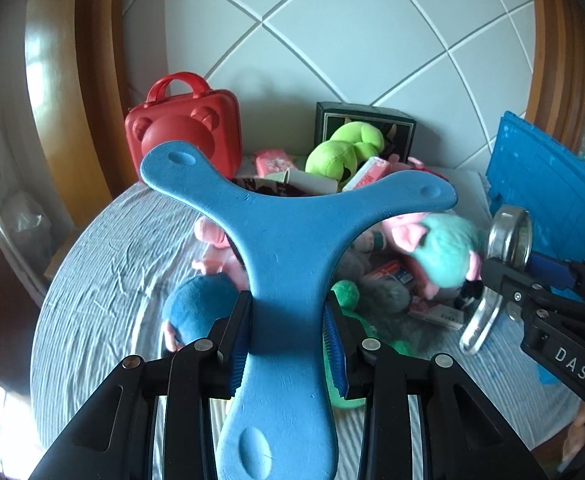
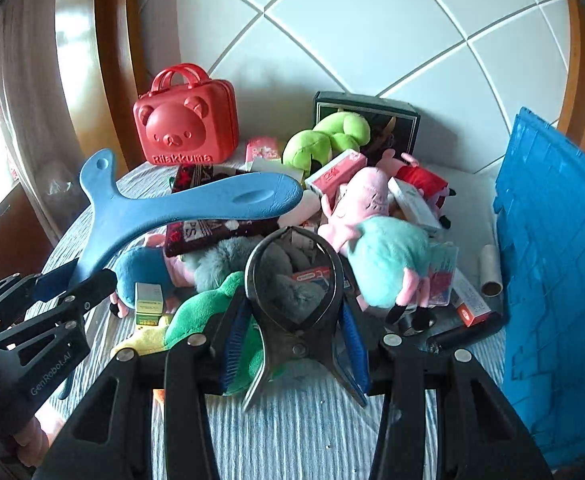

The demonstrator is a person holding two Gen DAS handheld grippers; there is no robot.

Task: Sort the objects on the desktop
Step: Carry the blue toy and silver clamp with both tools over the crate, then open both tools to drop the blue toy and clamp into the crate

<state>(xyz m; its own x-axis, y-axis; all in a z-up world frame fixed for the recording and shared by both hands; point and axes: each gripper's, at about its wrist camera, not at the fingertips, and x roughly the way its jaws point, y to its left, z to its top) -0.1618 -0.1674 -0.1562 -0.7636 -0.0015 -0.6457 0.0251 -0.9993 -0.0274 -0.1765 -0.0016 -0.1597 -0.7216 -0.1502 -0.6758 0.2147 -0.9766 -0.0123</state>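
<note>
Left wrist, tongs [image 1: 288, 336] tilted down, gripping boomerang [image 1: 288, 240]

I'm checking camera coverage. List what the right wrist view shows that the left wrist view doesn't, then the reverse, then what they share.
Only the right wrist view: the cardboard tube beside the blue crate, and the small green box.

Only the left wrist view: nothing distinct that I can make out.

Both: the left gripper shut on the blue three-armed toy, the right gripper shut on the metal clamp, the red bear case and the lime plush.
</note>
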